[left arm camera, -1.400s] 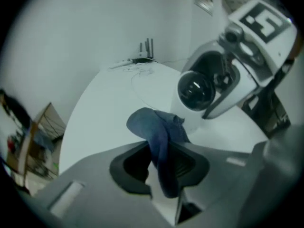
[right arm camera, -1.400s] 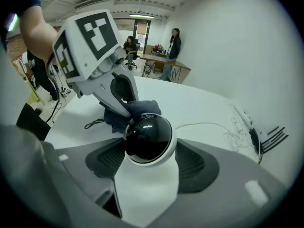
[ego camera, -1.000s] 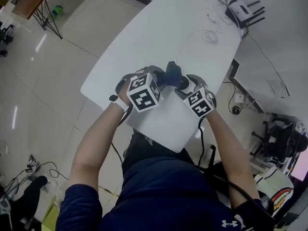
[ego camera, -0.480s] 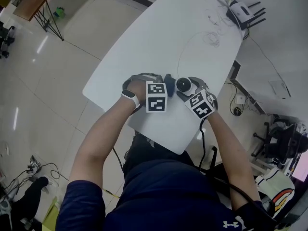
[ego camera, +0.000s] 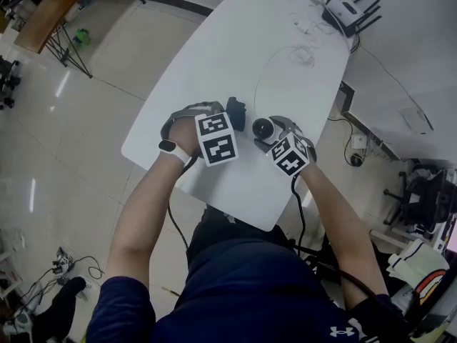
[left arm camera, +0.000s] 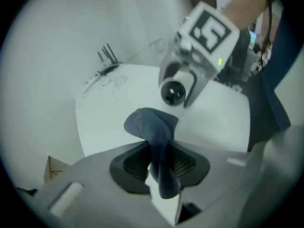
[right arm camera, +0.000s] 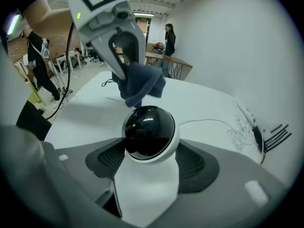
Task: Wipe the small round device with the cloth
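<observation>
Left gripper view shows the left gripper (left arm camera: 159, 164) clamped on the cloth (left arm camera: 153, 127). The pads pinch the dark blue fabric near its middle, so a rounded fold bulges past the tips toward 12 o'clock and a short tail hangs back toward 6. That fold looks like the working face, held proud of the jaws so that fabric, not plastic, would meet the device.

Right gripper view has the right gripper (right arm camera: 149, 161) closed on the device (right arm camera: 148, 144). Its jaws stand wide because the body is broad, and the pads press at 9 and 3 o'clock, where the ball meets the white stem (right arm camera: 147, 186). This grip seems meant to steady the device and leave the dome (right arm camera: 148, 126) bare for wiping.

The device's long axis runs along the gripper's own line, with the stem back toward the camera and the dark glossy dome out at 12 o'clock, tipped upward toward the cloth. The cloth hangs just beyond the dome at about 11 o'clock. Whether it touches I cannot tell there, though the head view shows a slim gap, with the cloth at 10 o'clock of the device.

Both tools are at the near end of the white table (ego camera: 228, 56). A thin cable (right arm camera: 199, 121) leaves the device toward 3 o'clock, and a router (ego camera: 341, 9) lies at the far end, about 1 o'clock, well apart.
</observation>
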The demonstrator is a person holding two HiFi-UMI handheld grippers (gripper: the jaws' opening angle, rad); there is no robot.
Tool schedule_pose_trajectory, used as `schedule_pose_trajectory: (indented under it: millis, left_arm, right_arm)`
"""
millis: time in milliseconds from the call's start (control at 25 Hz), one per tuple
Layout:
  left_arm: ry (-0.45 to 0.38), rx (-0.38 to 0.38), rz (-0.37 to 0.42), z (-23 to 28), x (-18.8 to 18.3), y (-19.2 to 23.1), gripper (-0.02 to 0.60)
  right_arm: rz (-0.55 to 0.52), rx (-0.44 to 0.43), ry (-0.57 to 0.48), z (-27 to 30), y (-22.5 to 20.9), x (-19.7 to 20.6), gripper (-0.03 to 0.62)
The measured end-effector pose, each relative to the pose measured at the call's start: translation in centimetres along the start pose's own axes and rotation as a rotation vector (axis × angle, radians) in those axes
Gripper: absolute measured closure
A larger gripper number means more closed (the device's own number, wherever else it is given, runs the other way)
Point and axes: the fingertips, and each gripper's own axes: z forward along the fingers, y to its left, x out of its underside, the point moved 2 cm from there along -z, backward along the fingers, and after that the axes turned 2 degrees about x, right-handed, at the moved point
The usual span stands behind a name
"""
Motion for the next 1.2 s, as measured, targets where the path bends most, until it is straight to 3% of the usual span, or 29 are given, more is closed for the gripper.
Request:
schedule_pose_trajectory:
  millis: [80, 160, 280, 400, 480, 600, 840, 1040, 1200]
  left_arm:
    - [-0.153, 0.008, -0.024, -3.7, -3.2, 0.1, 0.486]
    - [-0.193, 0.003, 0.076, -5.3, -6.4, -0.8, 0.486]
    - [-0.067, -0.022, 0.327, -3.9, -9.0, -2.6, 0.486]
    - [0.016, 0.005, 0.454, -1.1, -10.0, -4.0, 0.486]
    - [0.022, 0.025, 0.435, -0.1, -9.5, -3.7, 0.486]
    - [-0.011, 0.067, 0.324, -0.6, -8.4, -2.2, 0.486]
    - [0.051, 0.128, 0.222, 1.0, -4.9, -0.1, 0.486]
    - [0.15, 0.164, 0.22, 5.6, -1.6, -1.3, 0.486]
    - [0.234, 0.126, 0.301, 7.4, -0.4, -1.7, 0.486]
  right_arm:
    - [0.007, 0.01, -0.022, 0.0, -0.2, 0.2, 0.254]
    - [0.026, 0.029, -0.046, -0.3, -0.2, 0.4, 0.22]
    - [0.117, 0.05, -0.081, -1.8, 0.0, 1.5, 0.212]
    - [0.277, 0.069, -0.131, -3.9, 0.3, 3.5, 0.214]
    - [0.352, 0.09, -0.159, -5.3, 0.5, 5.1, 0.215]
    - [0.439, 0.113, -0.186, -6.9, 1.1, 7.8, 0.227]
    - [0.541, 0.108, -0.201, -8.0, 3.2, 10.2, 0.23]
    - [0.556, 0.111, -0.231, -8.8, 3.7, 9.5, 0.233]
    - [0.56, 0.118, -0.262, -9.7, 3.6, 8.9, 0.237]
